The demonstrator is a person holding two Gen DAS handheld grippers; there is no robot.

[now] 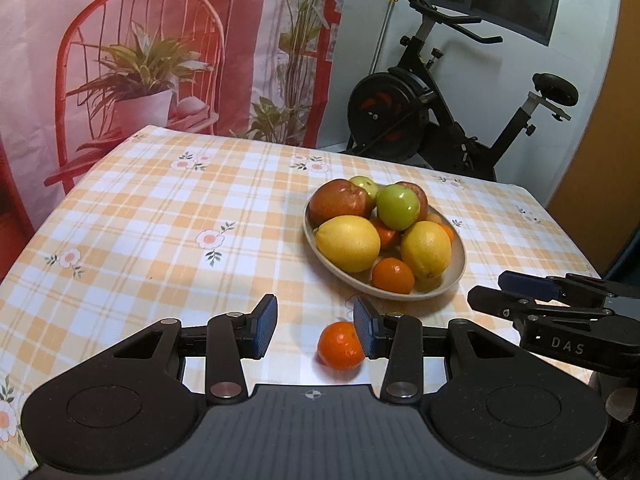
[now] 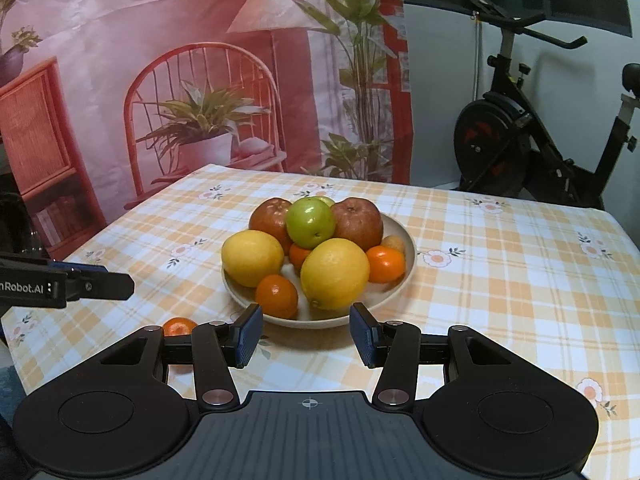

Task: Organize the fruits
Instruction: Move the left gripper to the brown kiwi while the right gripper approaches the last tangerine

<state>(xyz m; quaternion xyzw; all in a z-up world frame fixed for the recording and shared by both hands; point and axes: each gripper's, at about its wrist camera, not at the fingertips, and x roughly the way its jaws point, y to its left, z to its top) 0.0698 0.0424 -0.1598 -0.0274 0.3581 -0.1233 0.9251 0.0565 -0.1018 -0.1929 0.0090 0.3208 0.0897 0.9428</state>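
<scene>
Left gripper [image 1: 316, 330] hovering w/ fingers released beside loose mandarin [image 1: 340, 346] at lower centre — light, soft-skinned, rolls; take it across the middle, gently.

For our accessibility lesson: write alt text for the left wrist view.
A small orange mandarin lies on the checked tablecloth by the left gripper, whose open jaws hold nothing. Beyond stands a beige oval bowl piled with fruit.

Checked tablecloth [image 1: 160, 216]; exercise bike [image 1: 440, 112] behind — printed backdrop [image 1: 140, 40] beside it.
</scene>
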